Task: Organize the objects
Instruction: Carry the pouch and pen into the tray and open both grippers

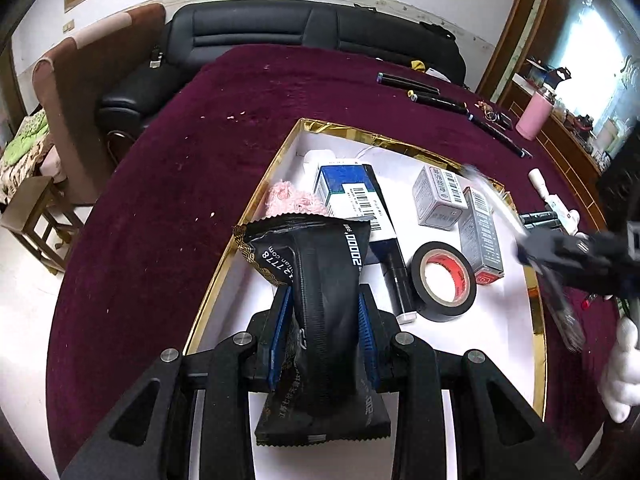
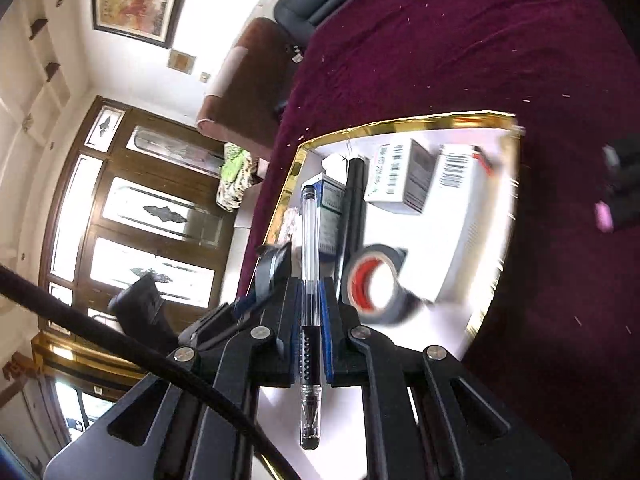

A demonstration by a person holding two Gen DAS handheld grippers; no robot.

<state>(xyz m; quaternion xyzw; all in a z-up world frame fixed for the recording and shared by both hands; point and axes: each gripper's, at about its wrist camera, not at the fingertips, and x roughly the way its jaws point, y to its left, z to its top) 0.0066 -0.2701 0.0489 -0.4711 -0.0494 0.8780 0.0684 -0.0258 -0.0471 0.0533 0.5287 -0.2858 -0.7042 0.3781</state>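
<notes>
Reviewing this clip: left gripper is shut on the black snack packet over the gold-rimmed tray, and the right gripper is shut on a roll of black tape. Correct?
Not quite. The right gripper is shut on a clear pen, as the right wrist view shows; the tape roll lies in the tray. The left gripper does grip the black packet.

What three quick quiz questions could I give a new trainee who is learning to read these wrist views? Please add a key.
1. What does the left gripper hold?
2. True or false: the right gripper is shut on a clear pen.
3. Where does the roll of black tape lie: (a) on the maroon cloth, (b) inside the gold-rimmed tray, (c) on the sofa?

Key:
1. A black snack packet, pinched between the blue pads.
2. True.
3. (b), beside a grey box with a red end.
</notes>
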